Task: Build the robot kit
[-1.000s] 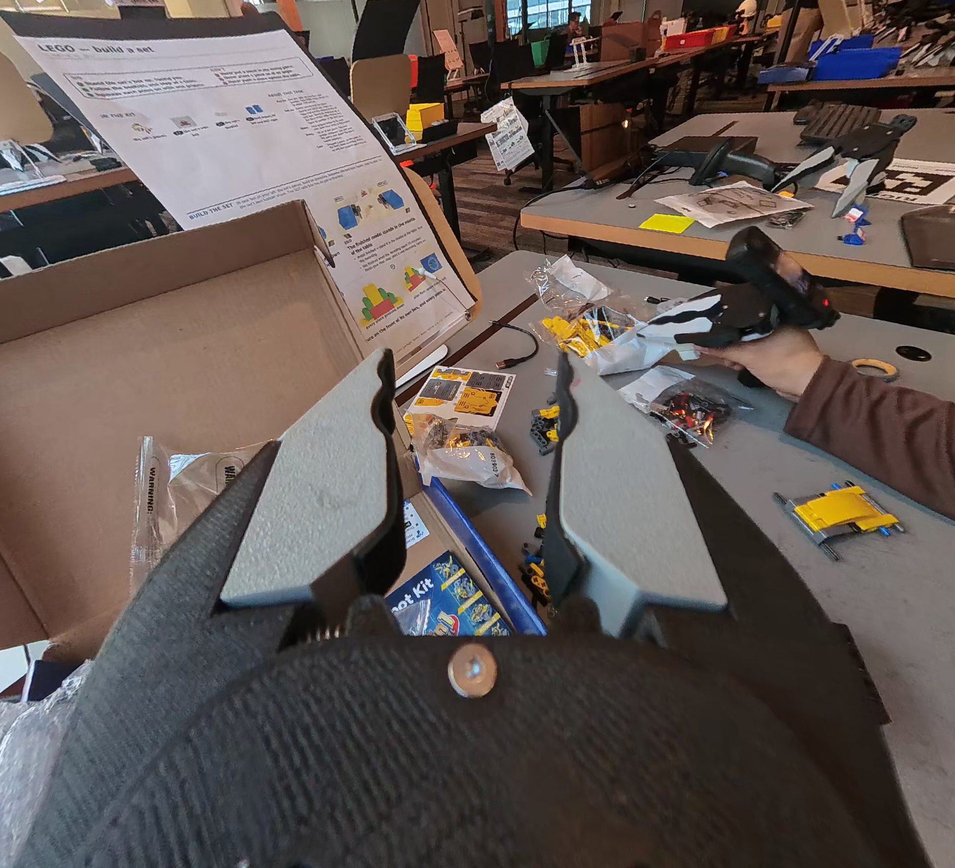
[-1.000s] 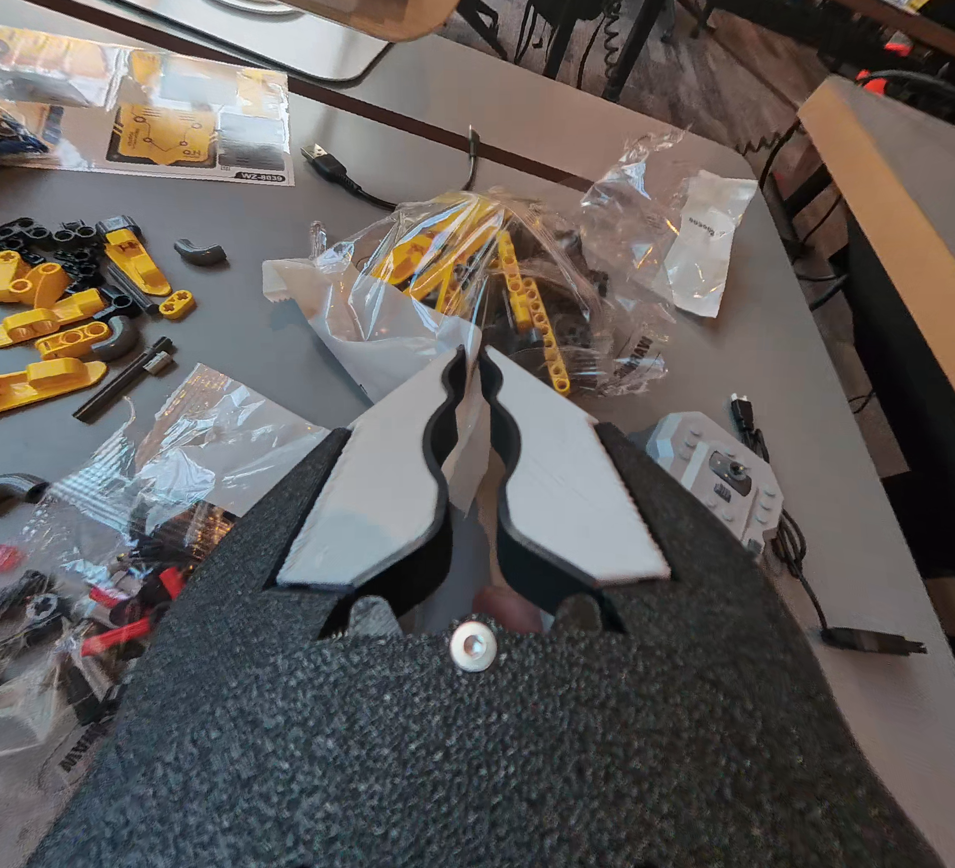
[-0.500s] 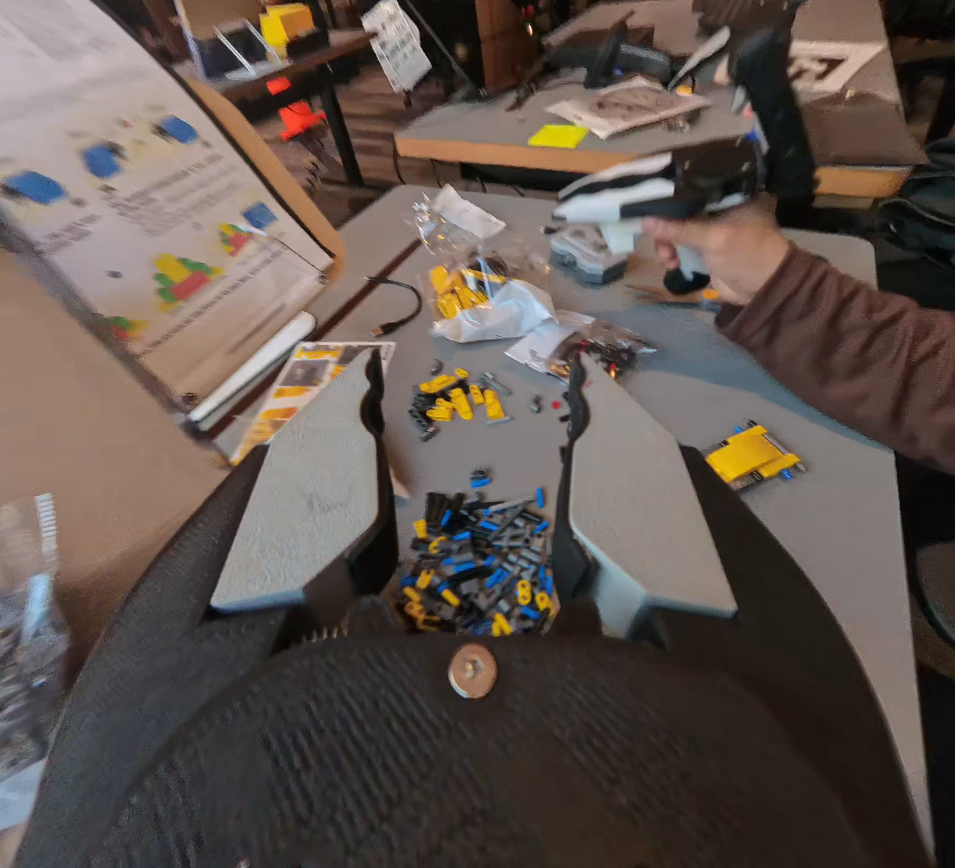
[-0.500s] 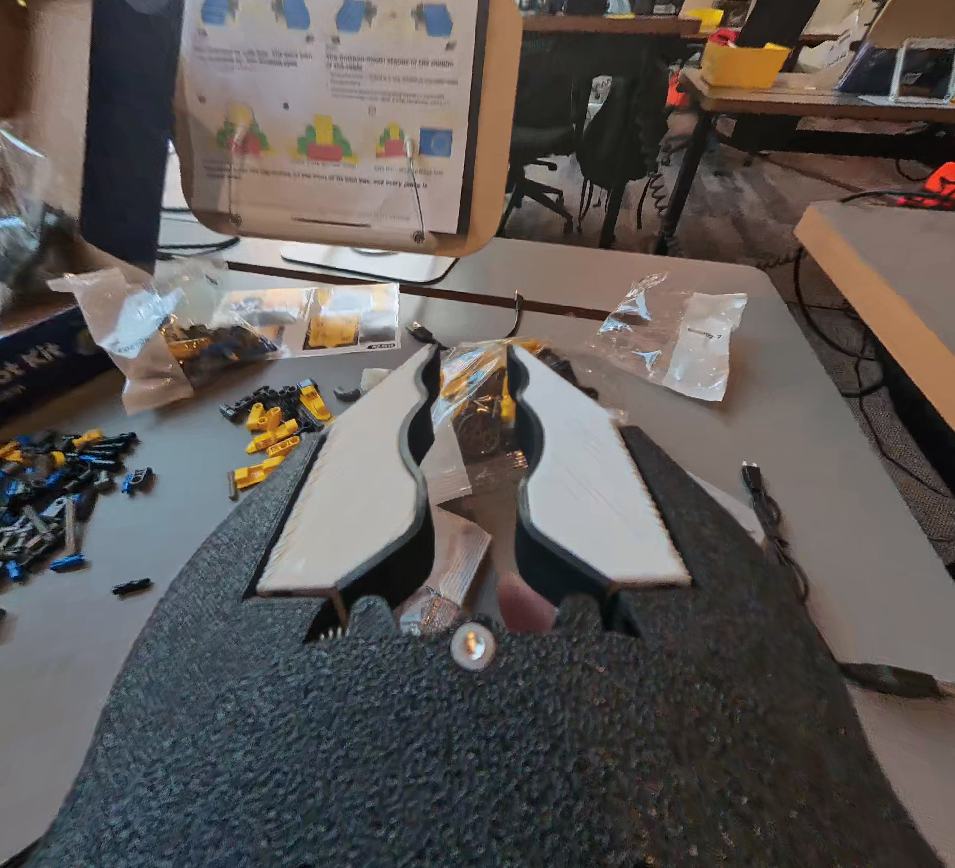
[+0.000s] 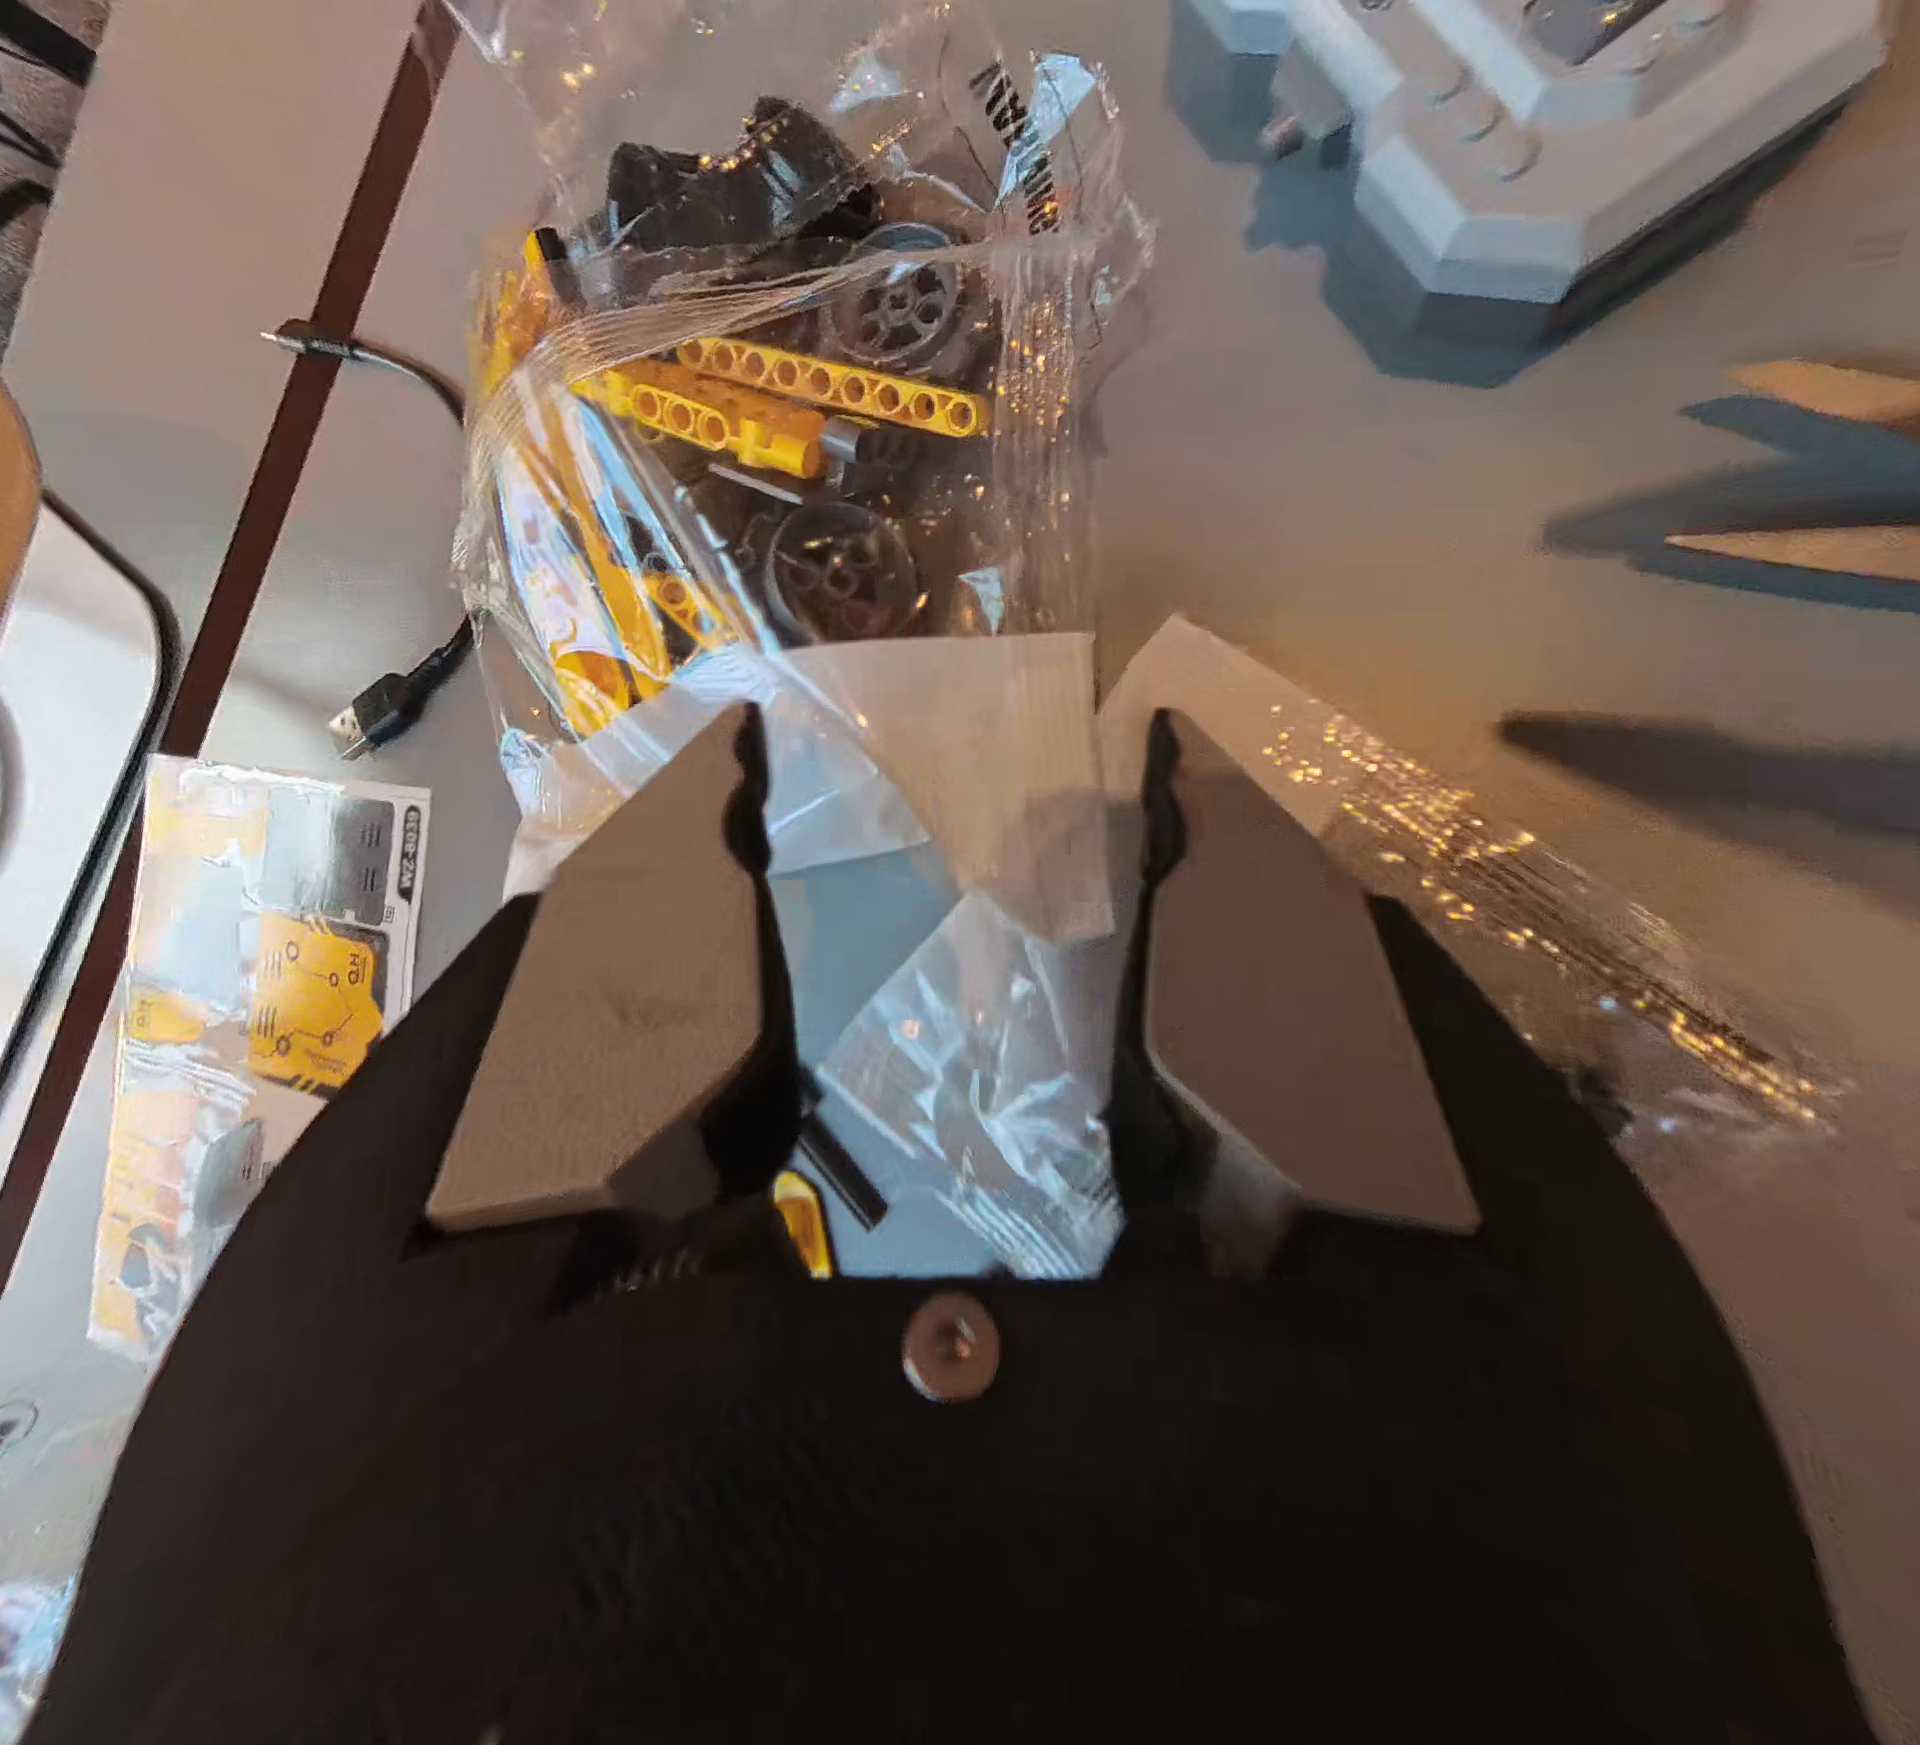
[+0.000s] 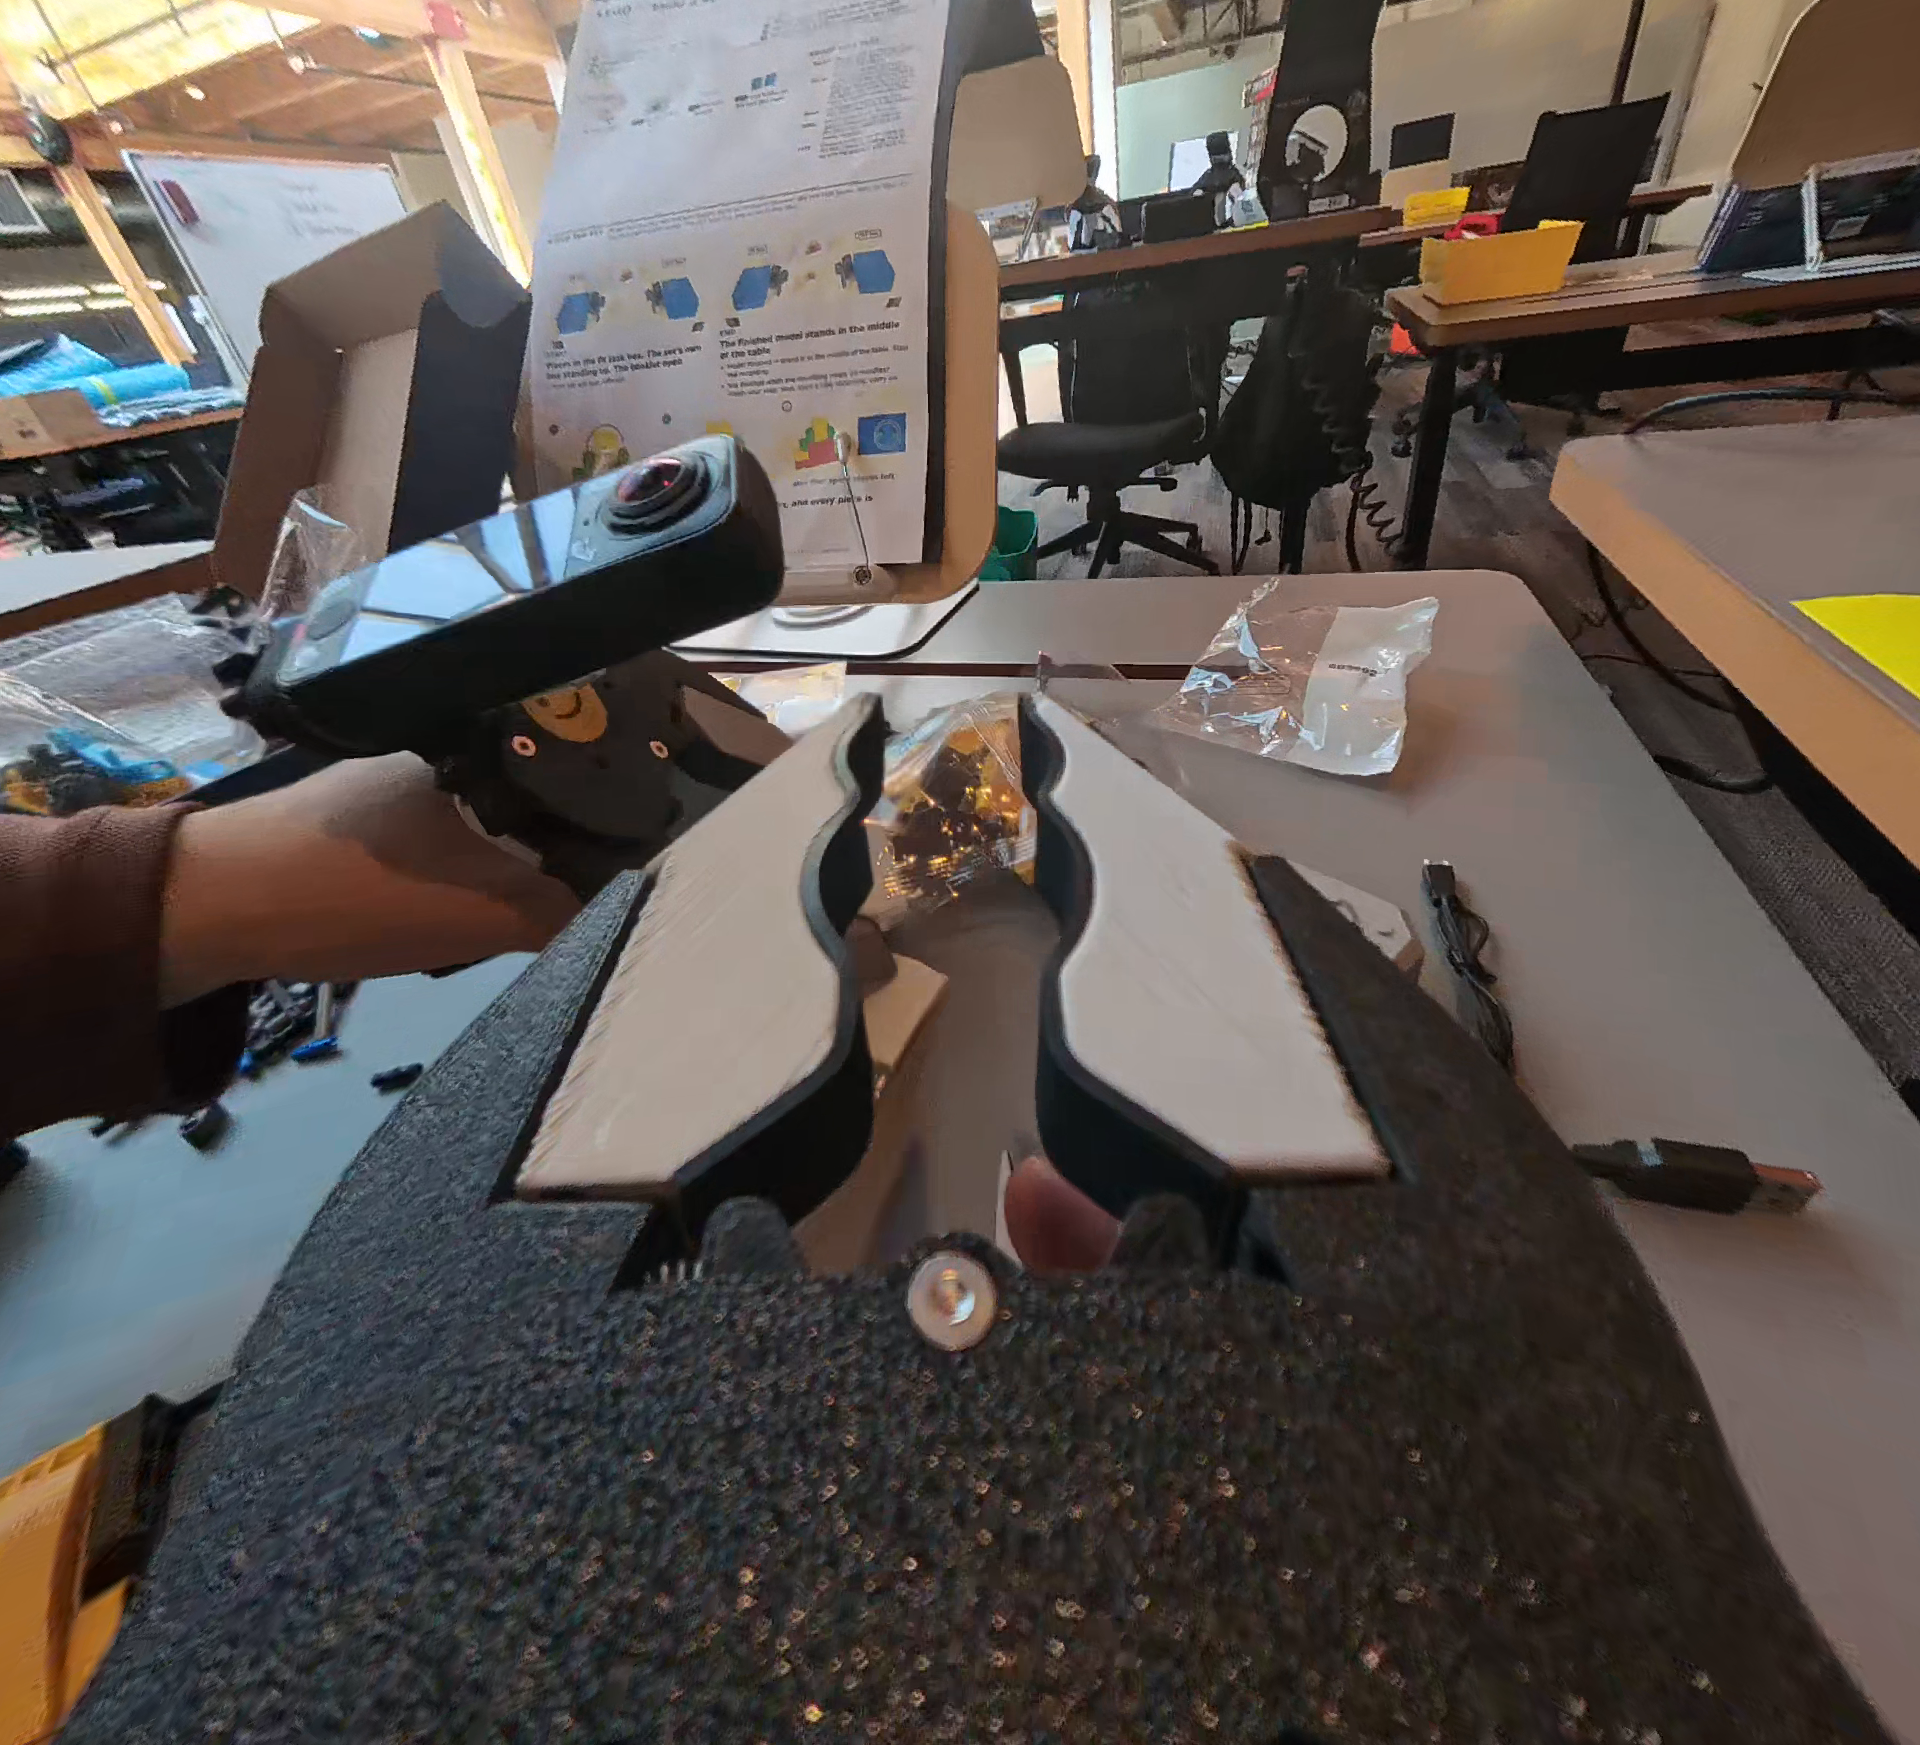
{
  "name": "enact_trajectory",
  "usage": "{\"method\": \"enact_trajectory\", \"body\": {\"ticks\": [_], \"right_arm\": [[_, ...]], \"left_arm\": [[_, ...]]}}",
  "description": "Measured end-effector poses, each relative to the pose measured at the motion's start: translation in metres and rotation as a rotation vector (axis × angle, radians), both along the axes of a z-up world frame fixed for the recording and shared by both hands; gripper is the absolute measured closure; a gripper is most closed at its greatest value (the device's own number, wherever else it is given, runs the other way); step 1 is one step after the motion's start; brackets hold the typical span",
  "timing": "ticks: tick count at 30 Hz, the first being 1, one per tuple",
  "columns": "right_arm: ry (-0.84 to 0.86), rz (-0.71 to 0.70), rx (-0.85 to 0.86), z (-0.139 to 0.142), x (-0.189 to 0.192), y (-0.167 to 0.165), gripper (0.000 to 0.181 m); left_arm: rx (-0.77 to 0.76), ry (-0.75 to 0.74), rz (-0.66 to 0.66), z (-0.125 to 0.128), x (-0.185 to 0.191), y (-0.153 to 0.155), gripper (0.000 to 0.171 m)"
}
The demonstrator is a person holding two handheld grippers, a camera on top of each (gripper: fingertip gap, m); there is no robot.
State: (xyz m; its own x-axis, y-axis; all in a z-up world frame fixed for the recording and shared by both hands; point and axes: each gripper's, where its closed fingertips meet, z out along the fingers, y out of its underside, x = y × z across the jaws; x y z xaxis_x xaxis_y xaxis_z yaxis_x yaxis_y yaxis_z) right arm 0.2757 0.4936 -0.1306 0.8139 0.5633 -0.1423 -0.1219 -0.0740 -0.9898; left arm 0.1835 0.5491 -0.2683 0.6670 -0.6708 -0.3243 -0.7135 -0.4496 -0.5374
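In the left wrist view the left gripper (image 5: 951, 729) is hanging over the grey table (image 5: 1351, 469) with its jaws spread wide and nothing between them, its tips lying just above the white end of a clear plastic bag (image 5: 790, 448) holding yellow beams and grey wheels. A grey block with a socket (image 5: 1507, 33) is sitting beyond the bag to the right, a black cable (image 5: 416, 698) to its left, and a bagged sticker sheet (image 5: 270, 989) near the left finger. In the right wrist view the right gripper (image 6: 951, 719) is pointing across the table with its jaws partly apart; a pale scrap seems to be lying low between them, though whether it is gripped I cannot tell. The same bag (image 6: 956, 802) is showing past the tips. The left gripper (image 6: 582, 760), with its camera (image 6: 520, 573), is being held in a hand (image 6: 343, 874) at left, before an instruction sheet (image 6: 748, 241) and cardboard box (image 6: 343, 376).
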Motion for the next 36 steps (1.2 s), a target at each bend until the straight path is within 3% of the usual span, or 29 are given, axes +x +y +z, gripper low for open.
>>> {"method": "enact_trajectory", "body": {"ticks": [2, 4, 11, 17, 25, 30, 36], "right_arm": [[-0.006, 0.001, -0.021, -0.005, 0.007, -0.001, 0.156], [-0.008, -0.021, -0.007, -0.004, 0.015, 0.000, 0.156], [-0.103, -0.049, -0.043, -0.025, 0.020, 0.009, 0.153], [-0.285, 0.046, -0.086, -0.055, -0.008, 0.004, 0.146], [-0.310, 0.082, -0.094, -0.050, -0.014, -0.004, 0.143], [-0.347, 0.162, -0.057, -0.040, -0.027, -0.018, 0.116], [-0.375, 0.294, 0.030, 0.000, -0.056, -0.051, 0.088]], "left_arm": [[0.034, 0.034, -0.024, 0.005, 0.001, 0.004, 0.135], [0.075, 0.071, -0.048, 0.016, -0.003, 0.010, 0.152], [0.041, 0.076, -0.067, 0.054, -0.029, 0.029, 0.171], [-0.036, -0.038, -0.096, 0.075, -0.038, 0.035, 0.171], [-0.105, -0.147, -0.163, 0.124, -0.055, 0.022, 0.171], [-0.176, -0.211, -0.231, 0.151, -0.062, -0.010, 0.171], [-0.257, -0.241, -0.374, 0.181, -0.078, -0.085, 0.171]]}}
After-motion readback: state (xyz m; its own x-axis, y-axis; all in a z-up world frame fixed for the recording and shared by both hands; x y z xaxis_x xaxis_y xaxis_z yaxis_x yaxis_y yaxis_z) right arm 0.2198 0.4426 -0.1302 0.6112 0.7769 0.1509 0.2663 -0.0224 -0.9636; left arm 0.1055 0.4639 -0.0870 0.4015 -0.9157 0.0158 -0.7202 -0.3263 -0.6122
